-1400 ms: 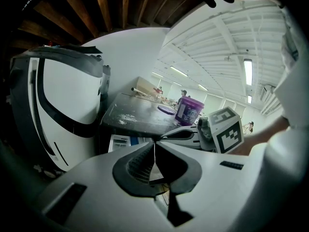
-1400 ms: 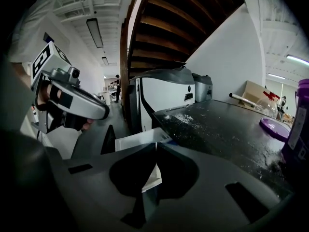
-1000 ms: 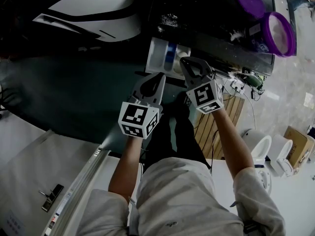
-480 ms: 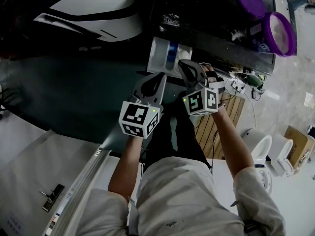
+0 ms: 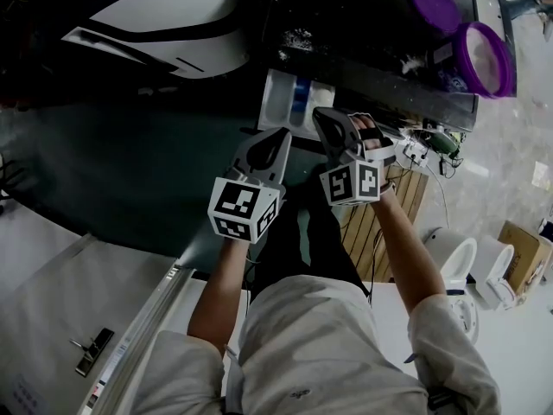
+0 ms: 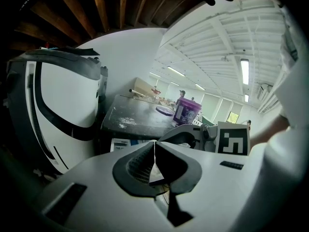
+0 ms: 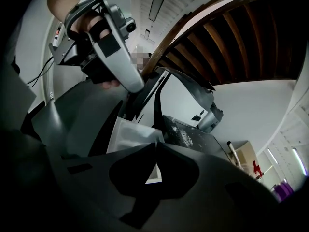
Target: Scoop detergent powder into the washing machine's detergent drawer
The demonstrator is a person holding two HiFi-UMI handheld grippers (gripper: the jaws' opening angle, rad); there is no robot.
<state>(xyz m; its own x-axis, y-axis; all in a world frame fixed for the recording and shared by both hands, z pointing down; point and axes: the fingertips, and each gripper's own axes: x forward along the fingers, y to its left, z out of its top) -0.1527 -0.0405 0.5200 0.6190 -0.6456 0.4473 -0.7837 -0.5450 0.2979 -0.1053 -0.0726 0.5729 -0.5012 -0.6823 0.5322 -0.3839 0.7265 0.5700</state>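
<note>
The white detergent drawer with a blue insert stands pulled out from the dark washing machine. On the machine's top sit an open purple powder tub and its purple lid. My left gripper hangs shut and empty just in front of the drawer. My right gripper is shut and empty beside it, at the drawer's right corner. The left gripper view shows the drawer, the tub and the right gripper. The right gripper view shows the drawer past its shut jaws and the left gripper.
A white and black curved appliance body stands left of the machine. Spilled powder speckles the machine's top. To the right are cables with a power strip, a wooden slatted pallet, white containers and a cardboard box.
My right gripper has rolled about its own axis, bringing another marker face and the hand into sight, and has drawn slightly back toward the body. The left gripper has stayed put.
</note>
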